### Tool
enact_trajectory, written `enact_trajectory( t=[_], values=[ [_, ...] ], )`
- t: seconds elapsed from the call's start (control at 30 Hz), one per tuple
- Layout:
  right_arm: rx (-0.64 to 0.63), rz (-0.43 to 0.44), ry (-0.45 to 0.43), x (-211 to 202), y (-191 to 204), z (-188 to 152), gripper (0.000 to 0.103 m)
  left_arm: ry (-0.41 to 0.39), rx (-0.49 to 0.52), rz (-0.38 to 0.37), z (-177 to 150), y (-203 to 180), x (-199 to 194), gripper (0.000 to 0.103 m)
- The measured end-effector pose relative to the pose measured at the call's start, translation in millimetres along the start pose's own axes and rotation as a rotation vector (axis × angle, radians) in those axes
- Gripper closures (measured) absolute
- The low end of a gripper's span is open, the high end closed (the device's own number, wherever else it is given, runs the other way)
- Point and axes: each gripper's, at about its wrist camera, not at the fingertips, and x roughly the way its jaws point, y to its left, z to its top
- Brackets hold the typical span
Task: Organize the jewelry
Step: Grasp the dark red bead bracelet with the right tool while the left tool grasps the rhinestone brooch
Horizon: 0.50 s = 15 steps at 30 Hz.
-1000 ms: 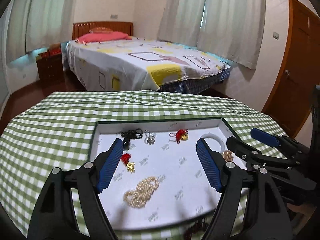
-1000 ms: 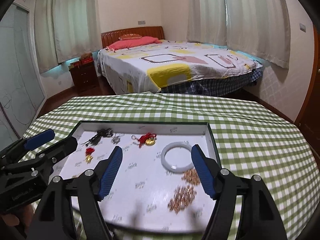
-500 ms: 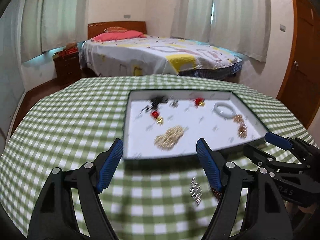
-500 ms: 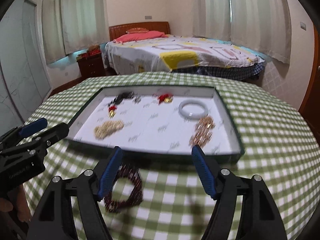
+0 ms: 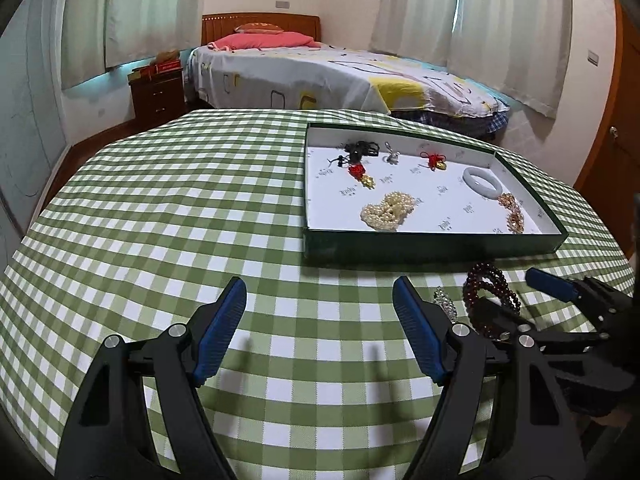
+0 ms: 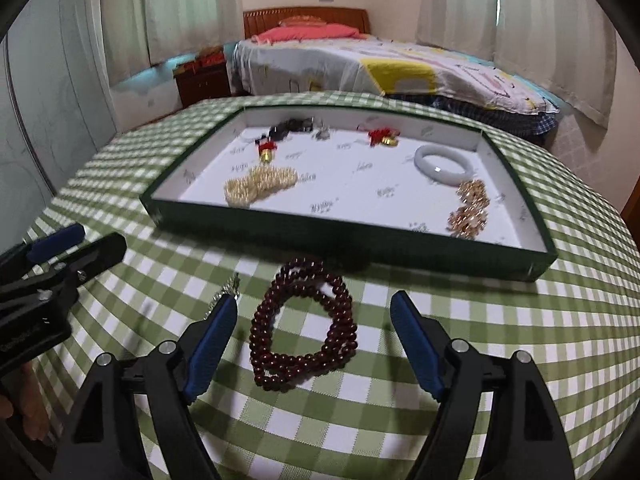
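Observation:
A dark red bead bracelet (image 6: pixel 306 326) lies coiled on the checked cloth, in front of the green tray (image 6: pixel 360 236); it also shows in the left wrist view (image 5: pixel 490 286). A small silver piece (image 6: pixel 228 292) lies to its left. My right gripper (image 6: pixel 314 320) is open, its fingers on either side of the bracelet, just above it. My left gripper (image 5: pixel 320 308) is open and empty over bare cloth, left of the tray (image 5: pixel 432 246). The tray holds a pearl strand (image 5: pixel 386 212), a white bangle (image 5: pixel 482 182), gold pieces (image 5: pixel 512 212), red charms and a black cord.
The round table (image 5: pixel 160 220) has a green checked cloth. A bed (image 5: pixel 320 76) and a nightstand (image 5: pixel 158 90) stand behind it. A wooden door (image 5: pixel 622 120) is at the right.
Both grippers have pulled back from over the tray to the cloth in front of it. The red bracelet now lies between my right gripper's fingers. The left gripper has moved left.

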Motion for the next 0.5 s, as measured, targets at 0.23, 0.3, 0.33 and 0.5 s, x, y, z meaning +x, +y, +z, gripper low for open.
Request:
enact_trajectory(
  t=[0.23, 0.3, 0.33, 0.5],
  values=[
    [0.001, -0.002, 0.041, 6, -6, -6, 0.034, 0.024, 0.023, -0.028, -6, -15, 5, 0.029],
    [-0.005, -0.017, 0.03, 2, -8, -7, 0.051, 0.03, 0.028, -0.035, -8, -19, 6, 0.029],
    [-0.004, -0.01, 0.029, 1, -9, -7, 0.056, 0.033, 0.034, -0.036, -9, -21, 6, 0.029],
    [0.0, 0.021, 0.028, -5, -17, -10, 0.081, 0.045, 0.054, -0.055, -11, -32, 8, 0.03]
  ],
)
